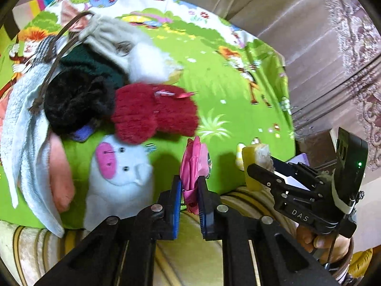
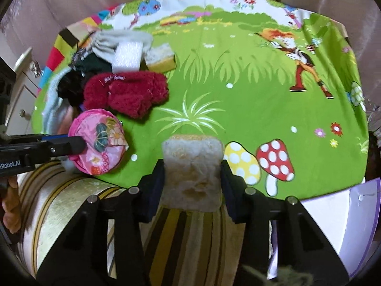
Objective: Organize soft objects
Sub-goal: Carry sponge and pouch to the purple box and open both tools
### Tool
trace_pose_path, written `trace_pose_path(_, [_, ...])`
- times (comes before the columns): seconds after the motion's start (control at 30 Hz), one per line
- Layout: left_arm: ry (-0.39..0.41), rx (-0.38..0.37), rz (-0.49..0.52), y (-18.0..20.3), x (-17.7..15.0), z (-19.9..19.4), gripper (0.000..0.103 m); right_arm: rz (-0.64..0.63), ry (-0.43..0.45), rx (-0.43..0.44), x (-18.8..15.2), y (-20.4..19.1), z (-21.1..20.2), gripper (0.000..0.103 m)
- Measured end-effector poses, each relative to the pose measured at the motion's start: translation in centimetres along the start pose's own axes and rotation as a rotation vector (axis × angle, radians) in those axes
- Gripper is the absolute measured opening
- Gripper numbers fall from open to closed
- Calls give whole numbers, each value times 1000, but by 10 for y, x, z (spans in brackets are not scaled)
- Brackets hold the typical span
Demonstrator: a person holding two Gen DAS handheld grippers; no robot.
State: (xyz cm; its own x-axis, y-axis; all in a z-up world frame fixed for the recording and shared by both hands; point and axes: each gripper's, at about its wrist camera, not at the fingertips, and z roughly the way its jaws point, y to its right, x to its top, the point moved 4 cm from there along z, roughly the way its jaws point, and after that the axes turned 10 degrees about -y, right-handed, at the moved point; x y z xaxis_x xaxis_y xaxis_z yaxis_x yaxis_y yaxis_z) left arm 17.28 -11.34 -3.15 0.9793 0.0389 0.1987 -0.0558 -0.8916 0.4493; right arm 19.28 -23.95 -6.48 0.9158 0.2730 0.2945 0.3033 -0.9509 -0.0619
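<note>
My left gripper is shut on a pink fabric pouch, held edge-on above the near edge of the green mat; from the right wrist view the same pouch shows a flower print. My right gripper is shut on a yellow sponge with a pale scrub face, also seen at the right as the sponge. At the mat's left lies a pile: red fluffy socks, a black fuzzy item, a white plush pig, a grey drawstring bag and a white towel.
A second sponge and a white foam block lie at the back of the pile. The green cartoon mat is bare in its middle and right. A striped cushion runs along the near edge; a white sheet lies near right.
</note>
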Motion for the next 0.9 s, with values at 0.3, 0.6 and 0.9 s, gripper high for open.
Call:
trace_pose_path(0.3, [-9,-81,125,88,0,16,13,150,83,-85,-43,55,-49,49])
trace_pose_path(0.6, [-82,-164,218,168,-13,48,14,289,106,-175,-86,116,-77,50])
trace_pose_path(0.9, [-122,-162,302,217,-22,74,21,414,128,-239,-118,152,-94,60])
